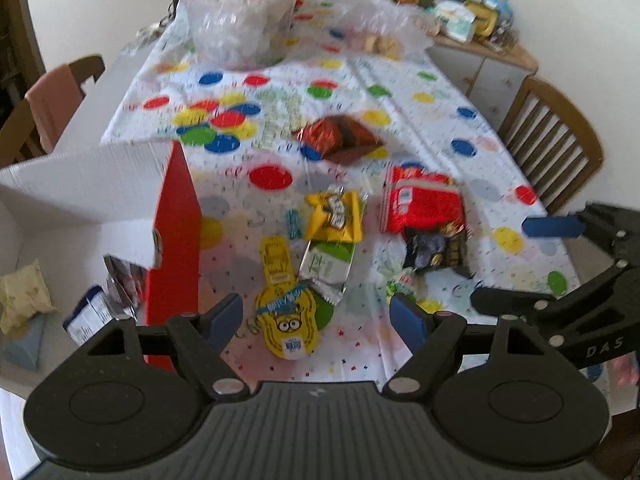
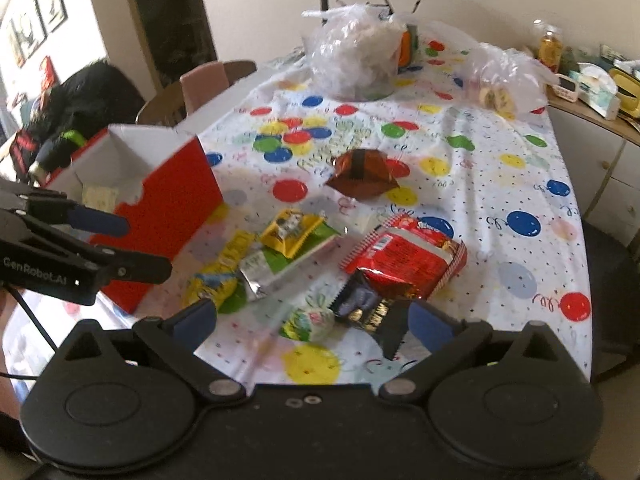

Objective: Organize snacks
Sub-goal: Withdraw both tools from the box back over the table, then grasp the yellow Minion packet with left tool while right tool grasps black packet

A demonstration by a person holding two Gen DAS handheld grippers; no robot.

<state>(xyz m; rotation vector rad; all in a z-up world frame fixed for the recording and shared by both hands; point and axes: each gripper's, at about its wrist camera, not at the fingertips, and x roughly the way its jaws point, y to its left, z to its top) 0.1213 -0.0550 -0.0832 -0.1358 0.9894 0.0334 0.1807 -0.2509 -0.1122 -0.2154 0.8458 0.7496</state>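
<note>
Several snacks are lying loose on the spotted tablecloth [image 1: 440,92], and a few are already sitting in the red box [image 1: 176,216] at the far left; a pale packet [image 1: 24,300] and a blue-and-white packet [image 1: 90,314] are showing inside it. Just right of the box, the left gripper [image 1: 320,316] is hovering with its jaws spread and nothing between them, and the yellow cartoon packet [image 1: 286,320] is lying directly under the gap; a green-and-silver packet [image 1: 326,266] is overlapping its upper end, and a small yellow packet [image 1: 334,216] is resting above that. Further right, the red bag [image 2: 404,260] is lying partly over the black packet [image 2: 368,308], with a brown bag [image 2: 362,176] sitting alone beyond them. The right gripper [image 2: 316,320] is hanging over the near edge, jaws likewise spread and empty, with a small round green-and-white sweet [image 2: 314,320] below it. Judging by this, the sorting is partway along, and a fresh pick is being lined up; the next move is calling for a drop onto one packet, a firm close, and a carry left into the box.
</note>
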